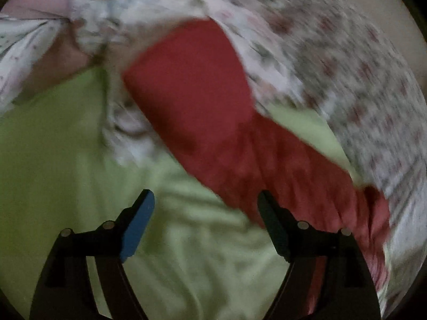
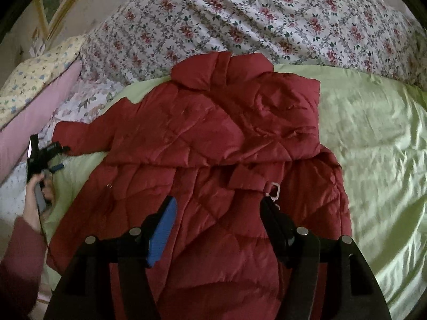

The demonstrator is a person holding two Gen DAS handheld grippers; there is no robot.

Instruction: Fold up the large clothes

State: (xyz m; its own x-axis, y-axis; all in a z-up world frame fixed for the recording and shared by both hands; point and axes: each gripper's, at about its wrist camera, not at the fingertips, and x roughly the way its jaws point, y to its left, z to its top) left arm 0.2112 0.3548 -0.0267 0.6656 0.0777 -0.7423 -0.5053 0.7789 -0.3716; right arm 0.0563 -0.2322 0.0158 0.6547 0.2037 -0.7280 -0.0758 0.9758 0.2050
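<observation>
A red quilted coat (image 2: 213, 144) lies spread on a light green sheet (image 2: 373, 146) on the bed, collar at the far end, one sleeve folded across its chest and the other sleeve (image 2: 77, 141) stretched out to the left. My right gripper (image 2: 217, 205) is open and empty, hovering above the coat's lower half near a metal belt buckle (image 2: 275, 189). My left gripper (image 1: 205, 197) is open and empty above the green sheet (image 1: 66, 160), just short of the outstretched sleeve (image 1: 197, 93). The left wrist view is blurred. The left gripper (image 2: 57, 157) also shows in the right wrist view beside the sleeve cuff.
A floral quilt (image 2: 267, 18) is bunched behind the coat. A pink pillow (image 2: 34, 109) and a pale floral pillow (image 2: 32, 77) lie at the left edge of the bed. The person's hand and red sleeve (image 2: 24, 240) hold the left gripper at lower left.
</observation>
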